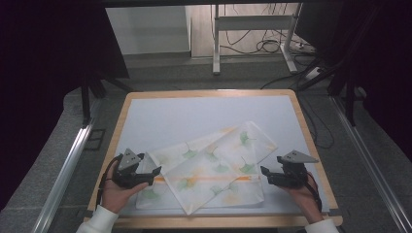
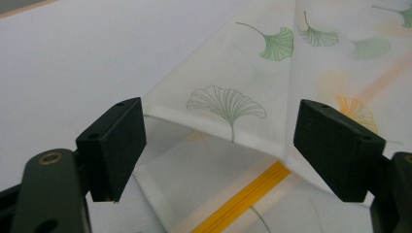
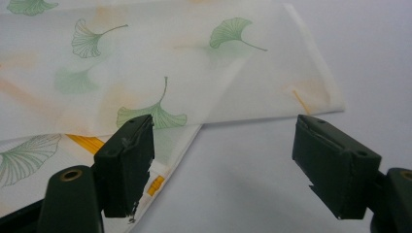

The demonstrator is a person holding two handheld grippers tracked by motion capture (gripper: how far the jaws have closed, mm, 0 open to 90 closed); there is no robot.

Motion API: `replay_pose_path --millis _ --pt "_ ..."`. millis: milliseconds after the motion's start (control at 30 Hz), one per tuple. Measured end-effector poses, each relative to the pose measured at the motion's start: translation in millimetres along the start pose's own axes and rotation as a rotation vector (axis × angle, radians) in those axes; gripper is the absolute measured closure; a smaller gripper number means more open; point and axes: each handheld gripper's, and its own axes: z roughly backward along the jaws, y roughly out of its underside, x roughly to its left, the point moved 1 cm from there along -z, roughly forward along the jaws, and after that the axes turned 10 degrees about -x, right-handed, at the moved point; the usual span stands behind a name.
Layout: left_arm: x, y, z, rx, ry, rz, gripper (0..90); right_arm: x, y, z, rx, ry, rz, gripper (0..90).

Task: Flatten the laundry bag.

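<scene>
left gripper (image 2: 221, 145): jaws spread wide, nothing between the pads; black fingers (image 2: 114, 145) flank a raised corner of the cloth (image 2: 228, 104), with the left pad just beside that corner's edge and the right pad over the folded layer, contact not determinable. right gripper (image 3: 223, 162): jaws likewise parted and empty; its left finger sits over the cloth's lower edge near an orange stripe (image 3: 85, 142), its right finger over bare white surface, apart from the fabric. high view: left gripper (image 1: 151, 174) at the cloth's left end, right gripper (image 1: 265, 173) at its right end, each carried in a hand (image 1: 115, 191) entering from the bottom edge, white sleeves at the wrists, grey three-cornered plates on top. cloth (image 1: 214, 167): thin, white, semi-sheer, printed with green and pale orange ginkgo leaves, orange stripe running lengthwise; lies flat on the near half of the table, between the two grippers, with one portion folded over diagonally so an upper flap reaches toward the far right. table (image 1: 311, 141): light wooden rim, top covered by a white sheet (image 1: 194, 114). surround: grey floor, metal rails to either side, a white stand and loose cables (image 1: 267, 46) beyond the table's far edge.
</scene>
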Motion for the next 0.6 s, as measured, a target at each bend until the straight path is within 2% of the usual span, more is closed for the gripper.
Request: replay_pose_path --millis 100,200,300,433,467,533,567,600 --pt "0.0 -2.1 -3.4 -0.001 -0.001 -0.011 19.4 -0.4 1.2 3.1 -0.001 0.001 -0.002 24.3" --pt "0.2 -4.3 -6.9 0.003 0.018 0.005 19.7 -0.2 2.1 7.4 0.001 0.002 -0.006 25.6" --pt "-0.1 -5.9 -8.8 0.006 0.015 -0.012 20.2 1.9 3.5 10.3 -0.001 -0.008 -0.002 28.3" --pt "-0.3 -8.8 -11.4 0.007 0.029 -0.022 20.5 5.6 5.6 14.5 0.010 -0.020 0.008 39.3" --pt "-0.3 -8.8 -11.4 0.007 0.029 -0.022 21.1 5.6 5.6 14.5 0.010 -0.020 0.008 39.3" --pt "-0.9 -10.3 -12.6 0.017 0.048 -0.009 21.5 6.6 6.7 15.3 0.019 -0.025 0.010 45.8" --pt "-1.8 -12.0 -13.2 0.019 0.066 -0.001 22.1 7.2 7.5 16.1 0.026 -0.030 0.011 53.2" --pt "-1.8 -12.0 -13.2 0.019 0.066 -0.001 22.2 7.2 7.5 16.1 0.026 -0.030 0.011 53.2"
